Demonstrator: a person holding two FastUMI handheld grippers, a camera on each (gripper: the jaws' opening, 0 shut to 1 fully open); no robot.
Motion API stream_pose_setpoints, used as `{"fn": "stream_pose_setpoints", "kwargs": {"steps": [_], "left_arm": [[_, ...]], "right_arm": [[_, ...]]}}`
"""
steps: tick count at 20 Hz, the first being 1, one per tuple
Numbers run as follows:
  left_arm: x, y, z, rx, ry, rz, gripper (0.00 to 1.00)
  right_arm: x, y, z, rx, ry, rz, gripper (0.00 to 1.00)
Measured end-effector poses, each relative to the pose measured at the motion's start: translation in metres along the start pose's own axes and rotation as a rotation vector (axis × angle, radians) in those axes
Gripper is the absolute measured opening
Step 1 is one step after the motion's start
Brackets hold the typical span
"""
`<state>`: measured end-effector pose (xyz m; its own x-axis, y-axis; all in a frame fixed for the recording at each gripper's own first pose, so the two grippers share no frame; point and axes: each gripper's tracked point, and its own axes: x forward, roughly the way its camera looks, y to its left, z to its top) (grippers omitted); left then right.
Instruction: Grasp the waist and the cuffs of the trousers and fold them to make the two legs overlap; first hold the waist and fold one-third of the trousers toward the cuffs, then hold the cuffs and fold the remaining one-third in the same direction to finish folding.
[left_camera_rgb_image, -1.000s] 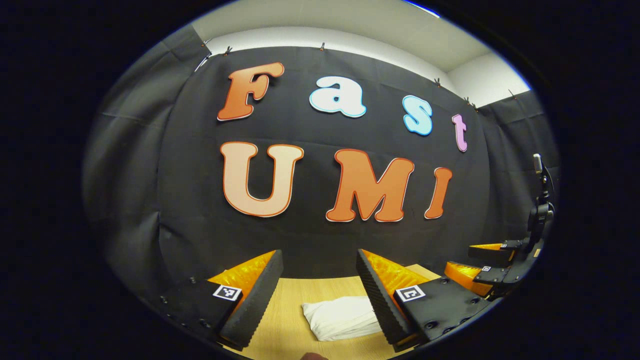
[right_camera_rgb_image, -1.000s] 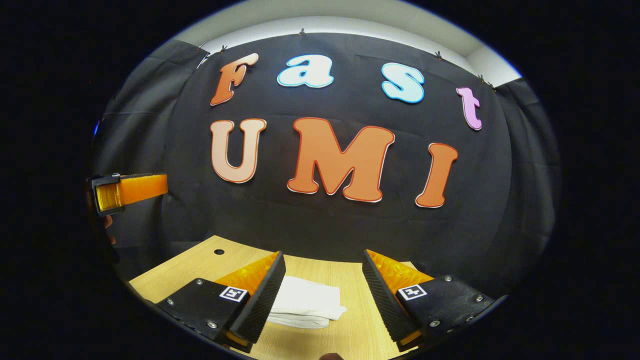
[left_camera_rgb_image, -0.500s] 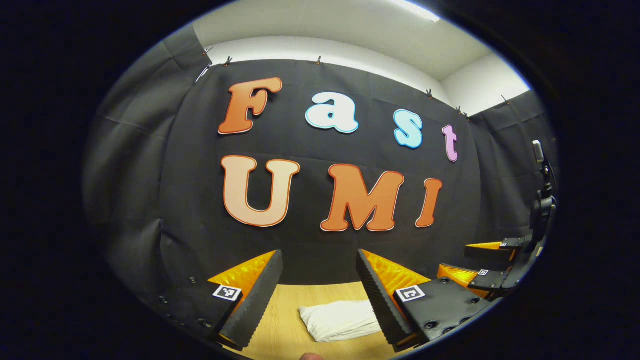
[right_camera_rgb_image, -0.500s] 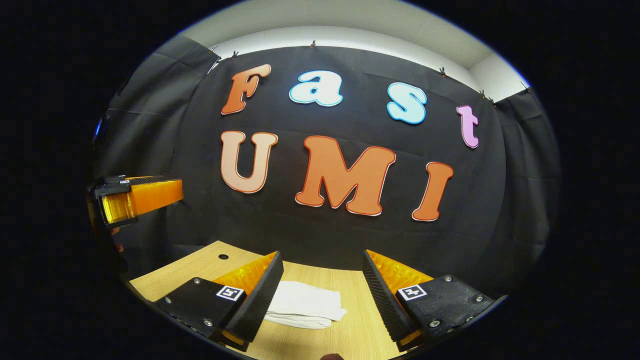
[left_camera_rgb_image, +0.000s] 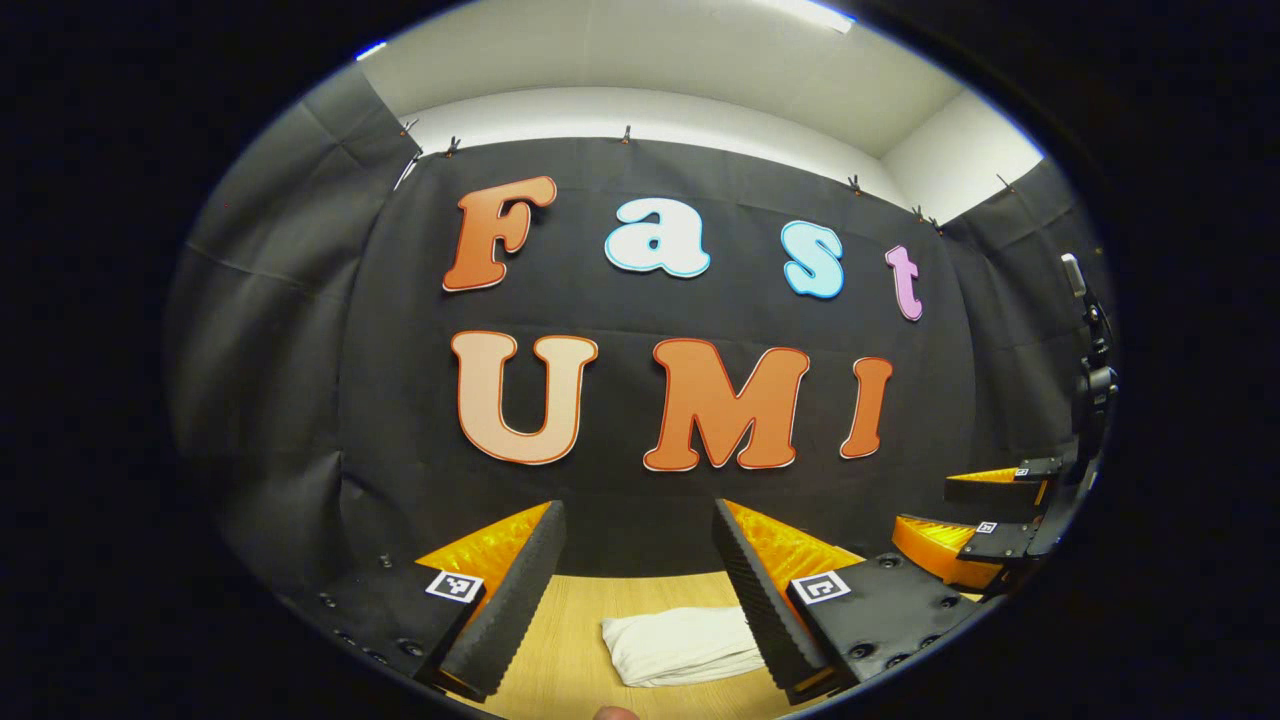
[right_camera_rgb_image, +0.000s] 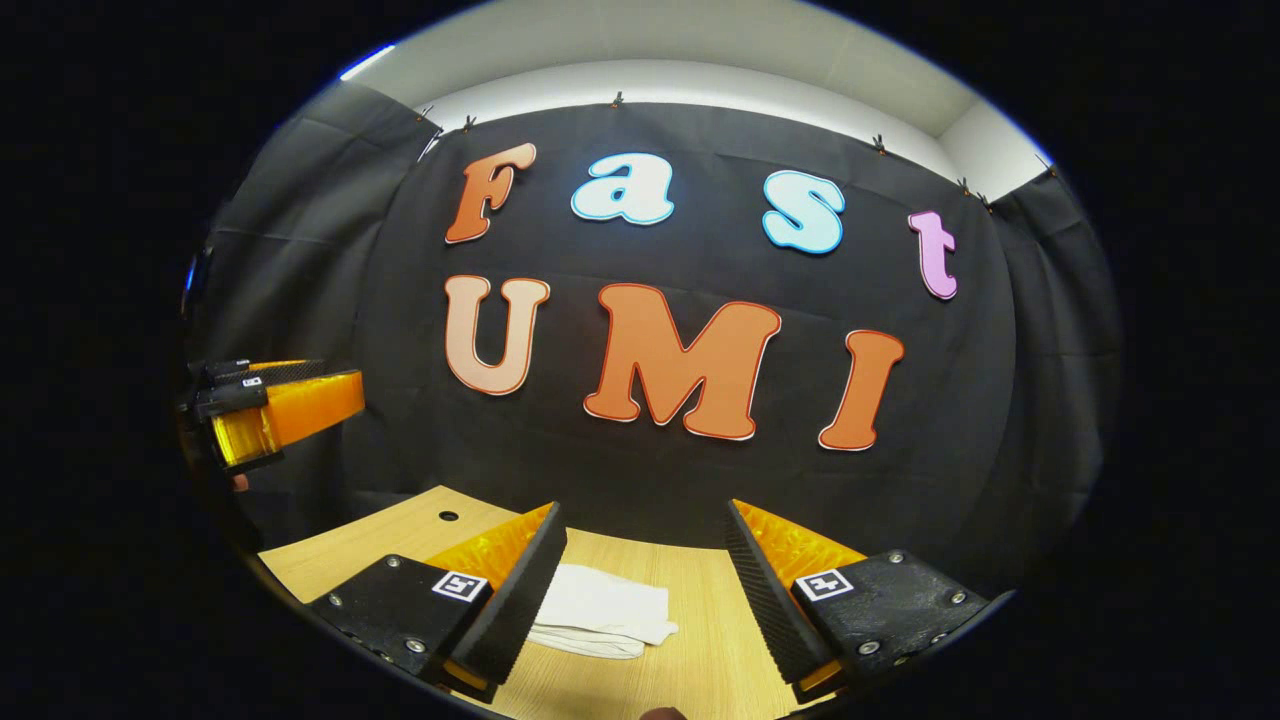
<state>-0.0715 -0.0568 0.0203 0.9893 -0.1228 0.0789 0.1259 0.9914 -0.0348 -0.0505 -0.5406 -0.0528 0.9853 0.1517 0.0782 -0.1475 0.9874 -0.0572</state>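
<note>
The white trousers (left_camera_rgb_image: 680, 645) lie folded into a small flat bundle on the wooden table (left_camera_rgb_image: 570, 640). In the left gripper view they sit low between my left gripper's (left_camera_rgb_image: 638, 525) fingers, well below and beyond them. That gripper is open and holds nothing. In the right gripper view the same trousers (right_camera_rgb_image: 600, 615) lie partly behind the left finger of my right gripper (right_camera_rgb_image: 645, 525), which is also open and empty, raised above the table. The right gripper (left_camera_rgb_image: 960, 520) appears at the far right of the left gripper view, the left gripper (right_camera_rgb_image: 275, 410) at the far left of the right gripper view.
The black booth wall rises right behind the table's far edge. A small round hole (right_camera_rgb_image: 448, 516) marks the tabletop (right_camera_rgb_image: 700, 650) at the left in the right gripper view. A black stand (left_camera_rgb_image: 1090, 380) rises at the far right of the left gripper view.
Both views have tilted upward and drawn back a little, so more ceiling shows and the folded trousers sit lower. Both grippers stay open and empty.
</note>
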Motion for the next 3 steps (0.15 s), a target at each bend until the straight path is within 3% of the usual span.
{"fn": "stream_pose_setpoints", "kwargs": {"steps": [3], "left_arm": [[-0.0043, -0.0040, -0.0044, -0.008, 0.015, 0.037, 0.94]], "right_arm": [[0.0023, -0.0008, -0.0046, 0.011, 0.007, 0.028, 0.96]]}}
